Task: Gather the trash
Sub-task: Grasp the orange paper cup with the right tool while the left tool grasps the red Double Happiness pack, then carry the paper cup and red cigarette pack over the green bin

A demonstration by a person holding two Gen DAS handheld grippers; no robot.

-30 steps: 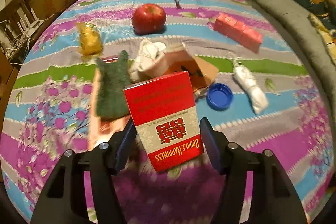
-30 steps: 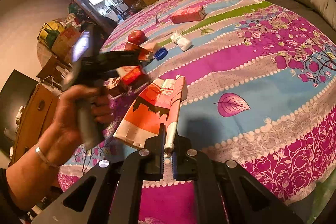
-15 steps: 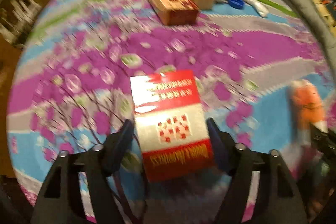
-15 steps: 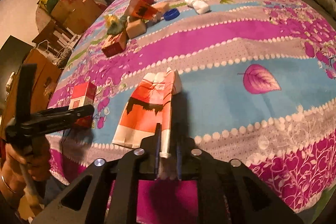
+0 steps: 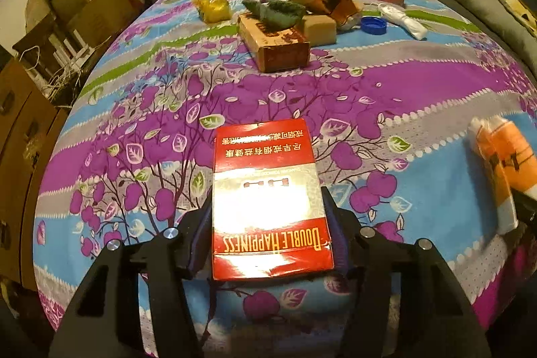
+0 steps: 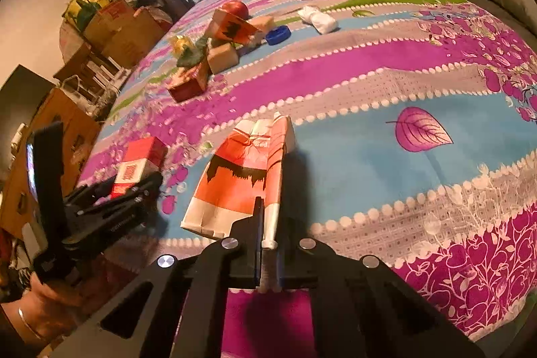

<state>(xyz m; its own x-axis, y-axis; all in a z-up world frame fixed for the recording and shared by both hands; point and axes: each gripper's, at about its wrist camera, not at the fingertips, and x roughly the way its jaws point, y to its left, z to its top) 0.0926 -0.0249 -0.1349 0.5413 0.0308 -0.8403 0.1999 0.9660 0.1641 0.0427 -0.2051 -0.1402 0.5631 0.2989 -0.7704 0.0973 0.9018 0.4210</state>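
Between left gripper (image 5: 268, 223) jaws: "DOUBLE HAPPINESS" carton (image 5: 268, 207).

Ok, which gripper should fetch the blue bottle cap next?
Neither is free yet: left gripper holds the red cigarette pack, right gripper the flattened orange carton. Blue bottle cap lies far off.

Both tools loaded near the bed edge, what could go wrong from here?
1. The left tool grips only the near end of the red cigarette pack; most of it sticks out ahead, so it may pivot or slip.
2. The right tool pinches just an edge of the flattened orange carton, a thin hold that might tear or slide.
3. The two tools sit close together; swinging either could clip the other.
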